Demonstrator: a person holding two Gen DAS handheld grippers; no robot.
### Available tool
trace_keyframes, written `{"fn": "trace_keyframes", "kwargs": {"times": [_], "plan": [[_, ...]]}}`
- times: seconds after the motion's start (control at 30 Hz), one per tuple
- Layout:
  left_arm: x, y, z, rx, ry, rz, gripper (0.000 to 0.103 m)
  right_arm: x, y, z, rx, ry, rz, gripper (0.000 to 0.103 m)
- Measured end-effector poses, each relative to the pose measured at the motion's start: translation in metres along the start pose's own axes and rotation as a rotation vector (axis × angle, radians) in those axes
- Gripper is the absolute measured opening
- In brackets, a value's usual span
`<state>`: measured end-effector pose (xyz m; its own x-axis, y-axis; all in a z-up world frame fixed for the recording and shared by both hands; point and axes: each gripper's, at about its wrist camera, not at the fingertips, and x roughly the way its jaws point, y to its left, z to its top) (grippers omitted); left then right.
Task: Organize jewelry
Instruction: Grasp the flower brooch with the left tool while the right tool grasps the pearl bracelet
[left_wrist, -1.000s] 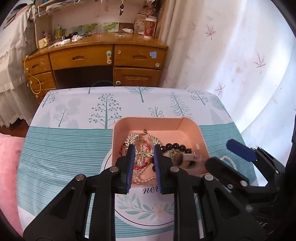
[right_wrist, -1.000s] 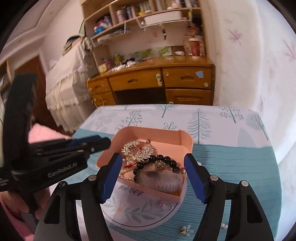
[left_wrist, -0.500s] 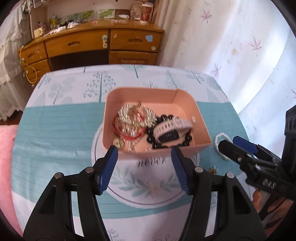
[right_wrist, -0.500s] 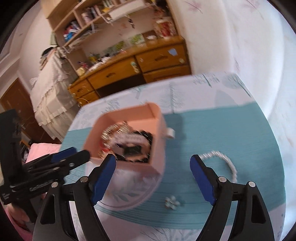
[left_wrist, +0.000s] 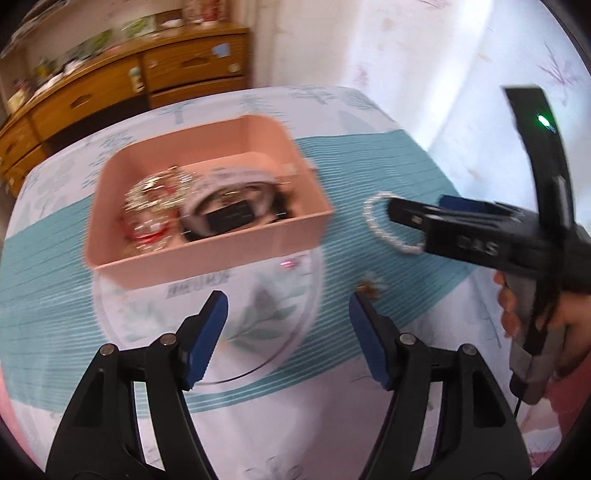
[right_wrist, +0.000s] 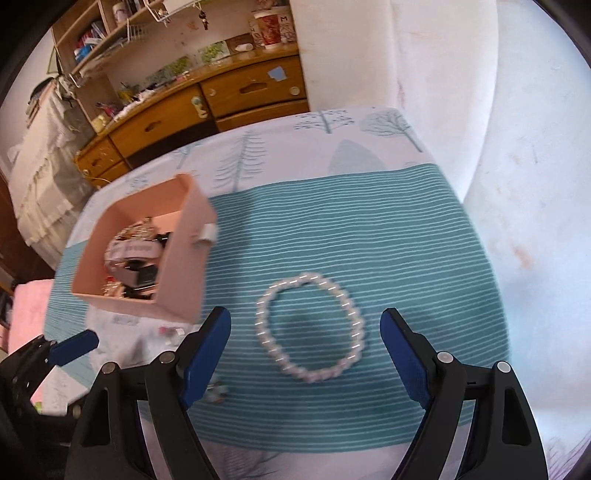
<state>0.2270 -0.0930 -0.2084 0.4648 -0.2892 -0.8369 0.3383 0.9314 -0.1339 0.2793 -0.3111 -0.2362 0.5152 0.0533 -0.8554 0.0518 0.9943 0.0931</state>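
A pink box (left_wrist: 221, 254) stands on the patterned tablecloth. It holds a white-strapped watch (left_wrist: 229, 188), gold and red pieces (left_wrist: 155, 195) and dark beads. My left gripper (left_wrist: 286, 299) hovers in front of the box, its jaws opening with nothing between them. A pearl bracelet (right_wrist: 314, 376) lies flat on the teal stripes right of the box (right_wrist: 181, 266). Above it my right gripper (right_wrist: 304, 312) is open, its fingers either side of the ring and clear of it. In the left wrist view the right gripper (left_wrist: 391, 210) reaches over the bracelet (left_wrist: 369, 218).
A small flower-shaped piece (right_wrist: 216, 393) and a tiny pink item (right_wrist: 170, 329) lie on the cloth near the box. A wooden dresser (right_wrist: 240, 92) stands behind the table, a white curtain (right_wrist: 498, 110) to the right. A hand (left_wrist: 517, 314) holds the right gripper.
Both grippers swung right and sank towards the table. The left jaws went from nearly shut to wide. The right gripper left the box and now hangs over the pearl bracelet.
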Motion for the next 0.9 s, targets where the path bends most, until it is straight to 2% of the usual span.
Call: {"fn": "trace_keyframes", "kwargs": {"times": [0.07,0.13,0.2,0.4,0.5,0.63,0.7,0.9], "plan": [[0.005,-0.013,0.003,0.024,-0.008,-0.012,0.066,0.002,-0.005,0.004,-0.006,0.003,-0.020,0.083],[0.011,-0.027,0.004,0.038,-0.011,-0.022,0.066,0.005,-0.010,0.007,-0.027,0.009,-0.035,0.076],[0.020,-0.037,0.005,0.040,-0.006,-0.034,0.066,0.009,-0.011,0.008,-0.052,0.021,-0.051,0.061],[0.037,-0.061,0.008,0.076,0.005,-0.055,0.063,0.021,-0.018,0.009,-0.117,0.065,-0.079,0.041],[0.044,-0.069,0.008,0.099,0.022,-0.054,0.050,0.023,-0.022,0.010,-0.129,0.066,-0.074,0.033],[0.052,-0.074,0.008,0.108,0.027,-0.062,0.045,0.025,-0.028,0.013,-0.130,0.067,-0.069,0.023],[0.053,-0.072,0.009,0.106,0.021,-0.054,0.040,0.026,-0.031,0.015,-0.115,0.069,-0.071,0.014],[0.055,-0.066,0.011,0.097,0.023,-0.038,0.020,0.026,-0.038,0.020,-0.085,0.079,-0.048,0.010]]}}
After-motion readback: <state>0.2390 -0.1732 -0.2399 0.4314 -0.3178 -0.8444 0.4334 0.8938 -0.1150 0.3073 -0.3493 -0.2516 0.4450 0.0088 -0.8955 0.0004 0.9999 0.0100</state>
